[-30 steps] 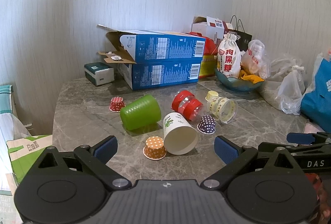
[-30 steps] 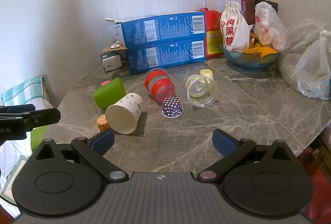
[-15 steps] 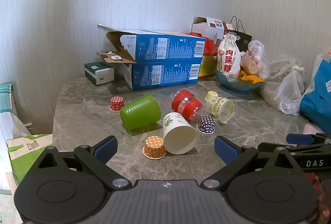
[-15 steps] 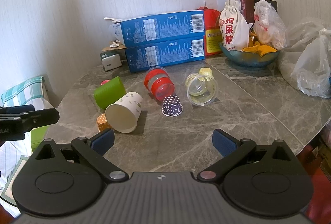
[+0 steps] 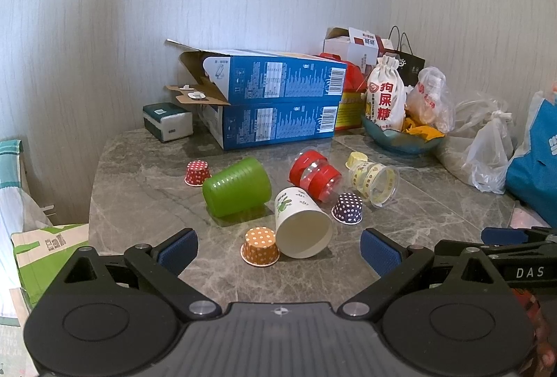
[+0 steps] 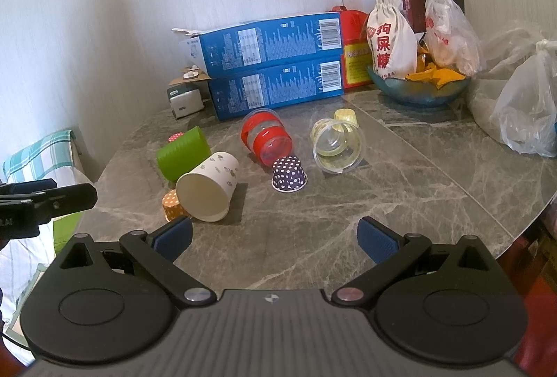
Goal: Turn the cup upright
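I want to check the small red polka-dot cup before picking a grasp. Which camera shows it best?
The left wrist view: the red polka-dot cup shows whole, upside down on the table beside the green cup. In the right wrist view only a sliver of it peeks over that green cup.

My left wrist camera looks forward from low over the near table [image 5: 146, 203] edge toward the wall. My right wrist camera sits further right, slightly higher. Both views share the white paper cup [image 5: 302, 224] [image 6: 208, 190] and blue boxes [image 5: 275, 105] [image 6: 271, 63].
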### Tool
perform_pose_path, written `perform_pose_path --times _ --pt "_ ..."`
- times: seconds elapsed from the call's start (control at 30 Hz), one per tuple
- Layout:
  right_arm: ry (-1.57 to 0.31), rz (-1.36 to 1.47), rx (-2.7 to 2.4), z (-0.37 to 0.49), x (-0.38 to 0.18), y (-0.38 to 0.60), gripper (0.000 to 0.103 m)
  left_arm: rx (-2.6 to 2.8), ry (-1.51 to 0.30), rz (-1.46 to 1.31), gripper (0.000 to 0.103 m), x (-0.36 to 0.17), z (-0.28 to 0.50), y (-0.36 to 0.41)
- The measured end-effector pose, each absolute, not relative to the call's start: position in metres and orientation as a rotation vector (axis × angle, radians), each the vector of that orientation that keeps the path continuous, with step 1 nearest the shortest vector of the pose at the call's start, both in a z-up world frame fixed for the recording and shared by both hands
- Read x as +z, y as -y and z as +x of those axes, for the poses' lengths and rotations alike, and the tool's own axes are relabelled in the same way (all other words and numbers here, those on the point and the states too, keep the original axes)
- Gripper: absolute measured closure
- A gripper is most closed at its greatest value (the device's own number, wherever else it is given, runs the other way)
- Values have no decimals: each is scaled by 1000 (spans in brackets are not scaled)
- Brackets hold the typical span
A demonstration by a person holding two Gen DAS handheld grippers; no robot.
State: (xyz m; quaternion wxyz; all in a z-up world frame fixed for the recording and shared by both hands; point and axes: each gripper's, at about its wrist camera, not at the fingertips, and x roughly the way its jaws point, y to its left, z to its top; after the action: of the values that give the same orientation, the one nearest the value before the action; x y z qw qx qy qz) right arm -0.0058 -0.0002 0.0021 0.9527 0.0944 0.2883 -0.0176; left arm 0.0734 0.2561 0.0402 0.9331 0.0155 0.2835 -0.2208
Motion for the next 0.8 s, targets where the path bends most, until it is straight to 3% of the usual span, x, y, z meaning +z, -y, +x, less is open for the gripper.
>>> perform_pose_path --times 0.8 --pt "-614 210 -33 -1 -2 2 1 -443 -603 26 2 34 79 -257"
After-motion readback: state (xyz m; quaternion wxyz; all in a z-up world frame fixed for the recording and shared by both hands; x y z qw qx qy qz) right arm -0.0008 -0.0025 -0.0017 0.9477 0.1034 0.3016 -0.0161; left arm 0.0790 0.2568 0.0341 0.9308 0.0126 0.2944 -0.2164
